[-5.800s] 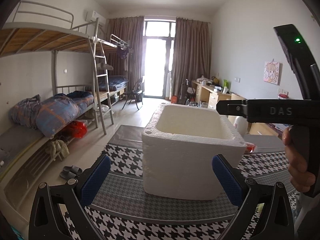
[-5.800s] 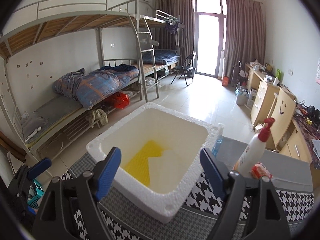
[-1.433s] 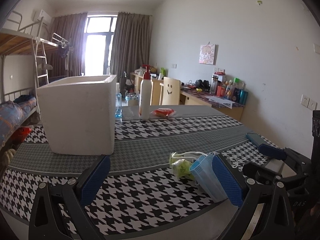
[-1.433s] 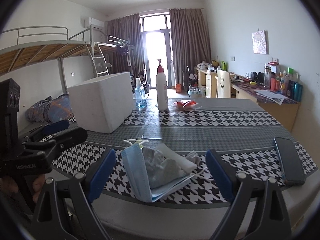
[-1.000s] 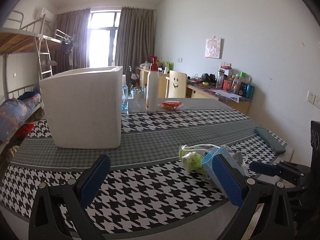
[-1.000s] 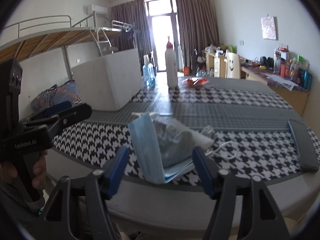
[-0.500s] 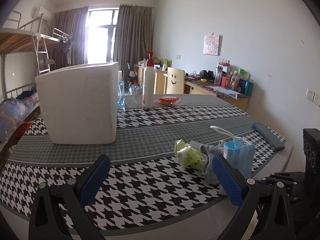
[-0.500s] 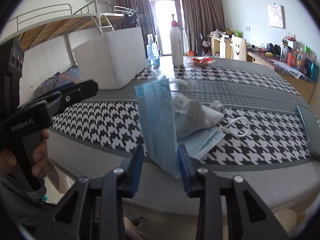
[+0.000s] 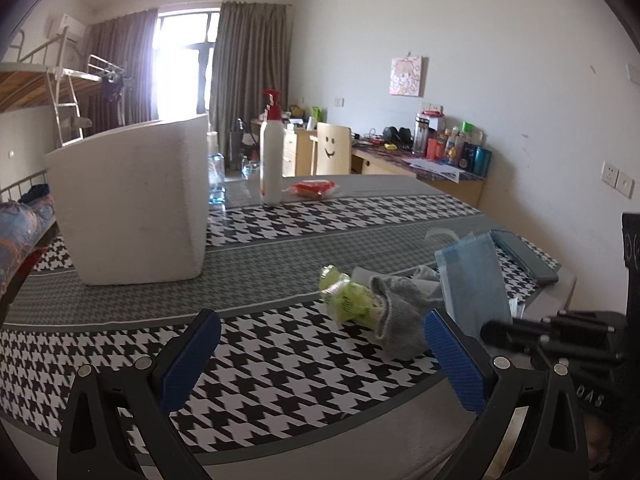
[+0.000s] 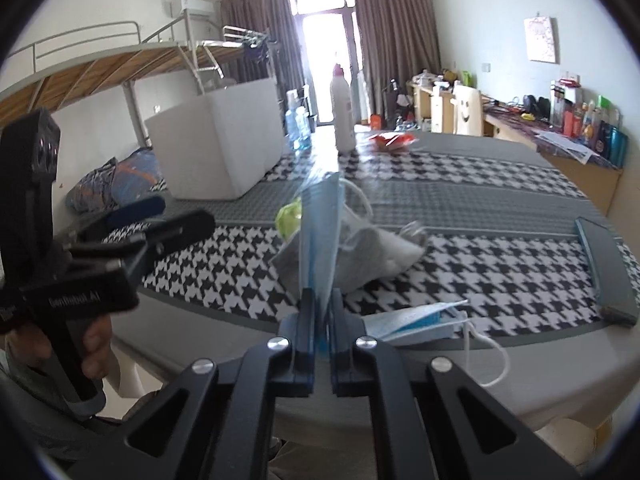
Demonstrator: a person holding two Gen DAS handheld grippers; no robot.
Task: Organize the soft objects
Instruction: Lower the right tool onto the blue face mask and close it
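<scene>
The right gripper (image 10: 321, 322) is clamped on the lower edge of a blue face mask (image 10: 320, 236), which stands up just ahead of its fingertips — thin, limp and light, best pinched along an edge. Beyond it lie a grey sock (image 10: 376, 252) and, farther off to the left, the white foam box (image 10: 224, 144); the left gripper (image 9: 320, 356) hangs open and empty.

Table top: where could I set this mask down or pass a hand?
Bare cloth lies between the foam box and the green packet, and ahead of the left gripper. The right gripper is shut on a blue mask. It is crowded around the grey sock, second mask and phone.
</scene>
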